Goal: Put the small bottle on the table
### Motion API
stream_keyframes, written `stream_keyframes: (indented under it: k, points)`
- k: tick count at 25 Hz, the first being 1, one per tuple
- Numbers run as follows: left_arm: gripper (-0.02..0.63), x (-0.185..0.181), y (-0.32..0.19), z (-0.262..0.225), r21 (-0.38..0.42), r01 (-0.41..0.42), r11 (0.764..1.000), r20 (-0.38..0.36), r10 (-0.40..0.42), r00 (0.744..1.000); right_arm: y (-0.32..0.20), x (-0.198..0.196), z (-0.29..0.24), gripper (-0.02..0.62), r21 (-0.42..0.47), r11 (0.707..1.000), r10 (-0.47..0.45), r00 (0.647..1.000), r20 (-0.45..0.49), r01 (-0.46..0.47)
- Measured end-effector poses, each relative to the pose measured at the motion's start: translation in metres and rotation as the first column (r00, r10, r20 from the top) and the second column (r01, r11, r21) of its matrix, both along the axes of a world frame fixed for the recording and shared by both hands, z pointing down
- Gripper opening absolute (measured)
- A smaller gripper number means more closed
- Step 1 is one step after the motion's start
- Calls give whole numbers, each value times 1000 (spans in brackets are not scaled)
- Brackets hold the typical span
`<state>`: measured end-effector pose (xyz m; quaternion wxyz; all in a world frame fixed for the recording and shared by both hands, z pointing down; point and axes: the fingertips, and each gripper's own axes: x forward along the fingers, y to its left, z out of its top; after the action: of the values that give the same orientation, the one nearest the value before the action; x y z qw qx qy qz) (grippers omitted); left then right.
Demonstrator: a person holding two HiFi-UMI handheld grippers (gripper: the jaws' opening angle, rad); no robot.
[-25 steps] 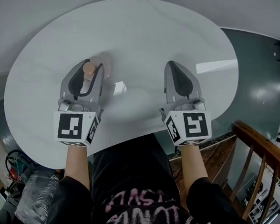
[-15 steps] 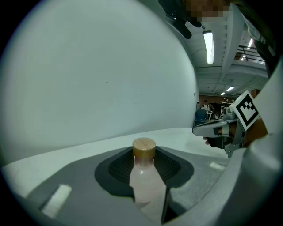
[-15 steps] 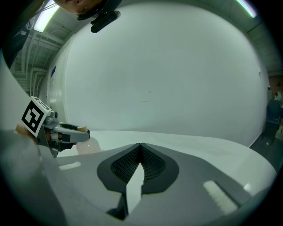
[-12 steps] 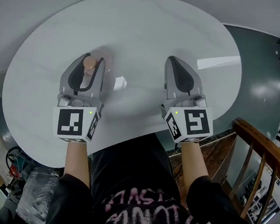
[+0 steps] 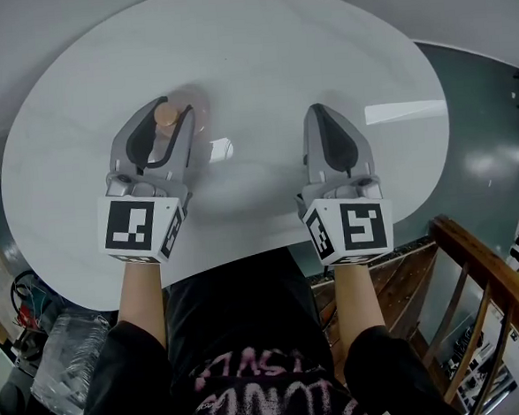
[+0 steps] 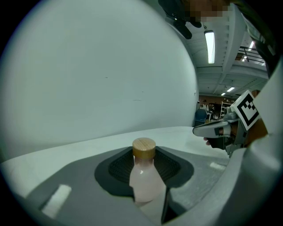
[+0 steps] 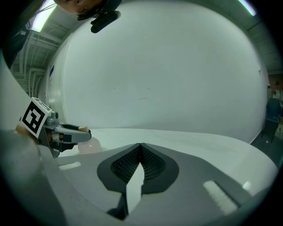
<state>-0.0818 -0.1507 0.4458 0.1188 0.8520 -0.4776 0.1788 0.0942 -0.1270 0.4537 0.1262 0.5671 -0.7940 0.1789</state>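
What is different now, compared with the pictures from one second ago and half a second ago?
Little changed. The left gripper, shut on the small bottle, seems to have edged slightly forward over the table and then settled. It has not let go of the bottle. The right gripper stayed shut, empty and almost in place.

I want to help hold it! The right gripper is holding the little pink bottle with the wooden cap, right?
No, the left gripper holds the little pink bottle with the wooden cap; the left gripper view shows it between those jaws. The right gripper is shut and empty.
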Motion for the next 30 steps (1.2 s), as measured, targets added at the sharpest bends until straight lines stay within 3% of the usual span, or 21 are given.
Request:
stream_keyframes:
  k: [30]
  points:
    - [149, 0, 0, -2, 22, -4, 1000, 1, 4, 1000, 0, 2, -1, 9, -10, 1000, 6, 1000, -6, -6]
